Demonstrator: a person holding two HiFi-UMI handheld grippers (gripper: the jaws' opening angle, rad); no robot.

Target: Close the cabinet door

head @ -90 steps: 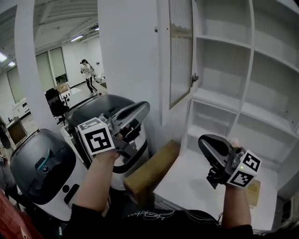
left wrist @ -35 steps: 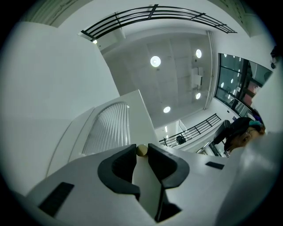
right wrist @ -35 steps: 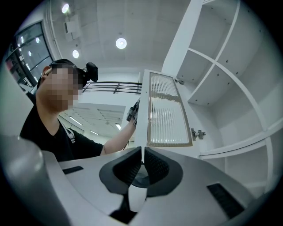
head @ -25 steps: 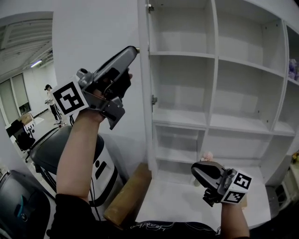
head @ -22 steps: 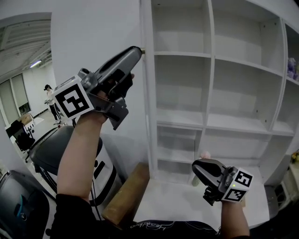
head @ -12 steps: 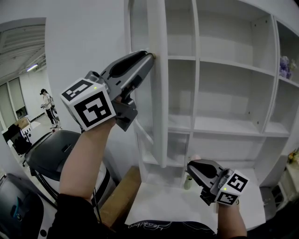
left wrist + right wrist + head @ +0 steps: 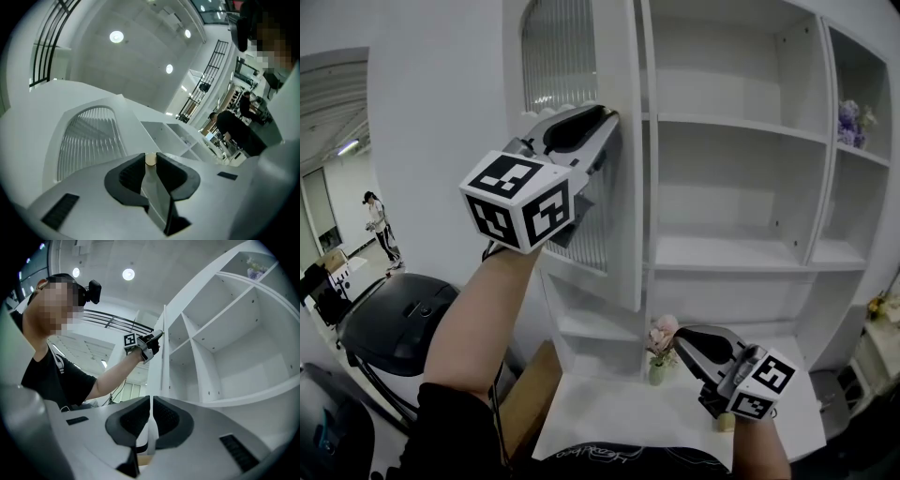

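Though the swing looks mostly done, the task is not finished. The white cabinet (image 7: 741, 125) fills the right and far side of the scene, a tall grid of square open compartments with flat, matt painted shelves and thin uprights. Its cabinet door (image 7: 623, 234) hangs over the leftmost column, hinged at the far left. It faces largely forward, yet its free edge still appears to stand a little out from the cabinet front, toward the near side. From this I judge that the last part of the closing push is left, until the door sits flush.

The door is a smooth white frame around an arched glass panel (image 7: 558, 56), ribbed in fine vertical flutes that catch the ceiling light. Below the cabinet a plain white ledge (image 7: 619, 422) runs along the near side.

The left gripper (image 7: 609, 117), raised high, has its dark grooved pads clamped on the knob (image 7: 150, 160) — a small, round, pale brass-coloured button at the door's free edge. The right gripper (image 7: 150, 398) hangs low at the near right with its jaws together and nothing held between them — it takes no part in the job.

A small vase of pink flowers (image 7: 659, 342) stands on the ledge, and purple flowers (image 7: 848, 114) sit in an upper right compartment.
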